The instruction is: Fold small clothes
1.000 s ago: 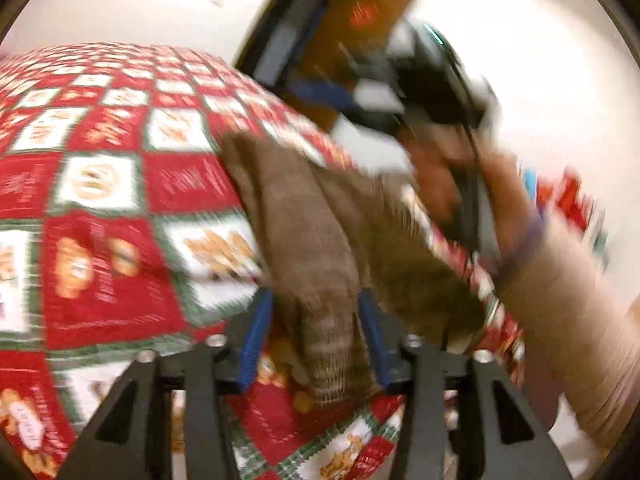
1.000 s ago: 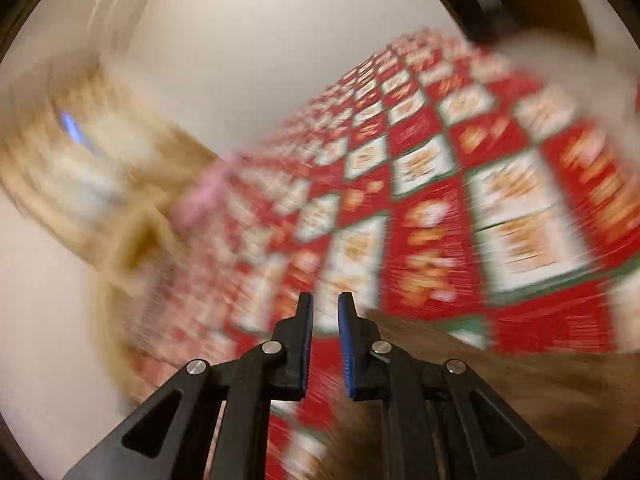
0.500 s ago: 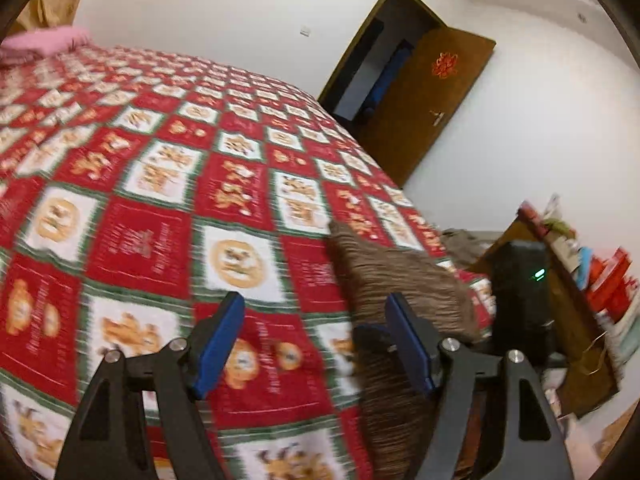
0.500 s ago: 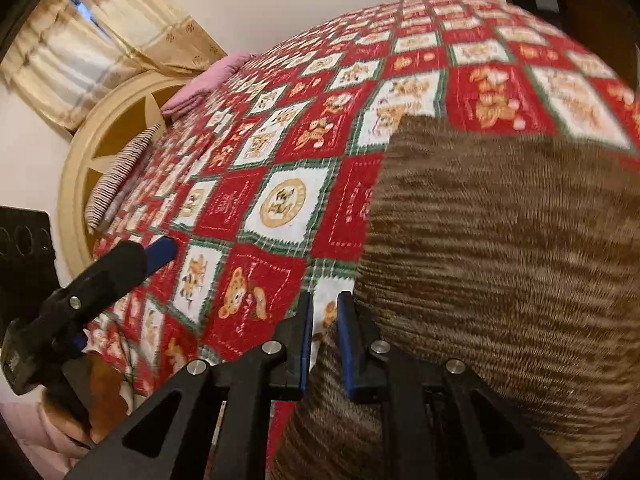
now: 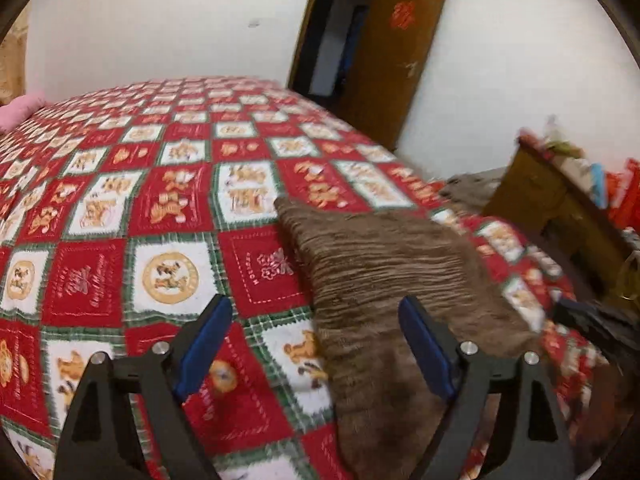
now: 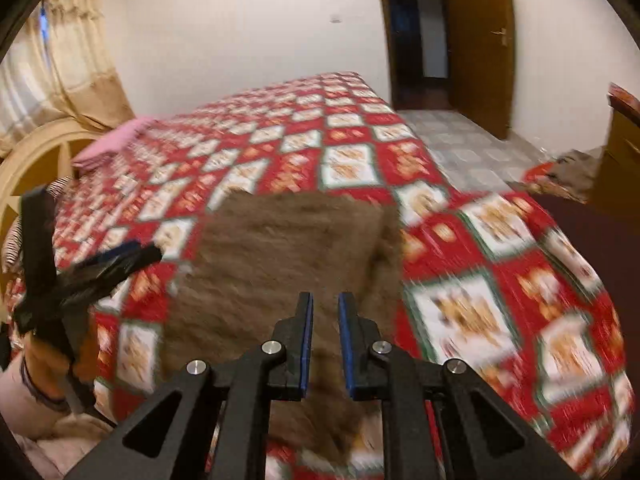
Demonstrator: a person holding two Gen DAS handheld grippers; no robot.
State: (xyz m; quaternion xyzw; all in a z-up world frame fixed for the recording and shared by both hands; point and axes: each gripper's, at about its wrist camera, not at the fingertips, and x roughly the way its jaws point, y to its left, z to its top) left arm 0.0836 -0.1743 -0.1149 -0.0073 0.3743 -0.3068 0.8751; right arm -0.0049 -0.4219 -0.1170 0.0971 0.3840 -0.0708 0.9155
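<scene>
on the red, white and green patchwork bedspread (image 5: 168, 216), near its foot edge, lies a brown knitted garment (image 5: 384, 280), fuzzy and faintly striped, folded into a rough rectangle. left gripper (image 5: 316, 344) hangs over its near edge, jaws spread wide, holding nothing. right gripper (image 6: 324, 336) sits above the cloth with a narrow gap between its blue pads, gripping nothing.

bed (image 5: 120, 208) | red-white-green patchwork quilt | brown folded garment (image 5: 384, 280) near edge | pink pillow (image 6: 108, 144) far end
</scene>
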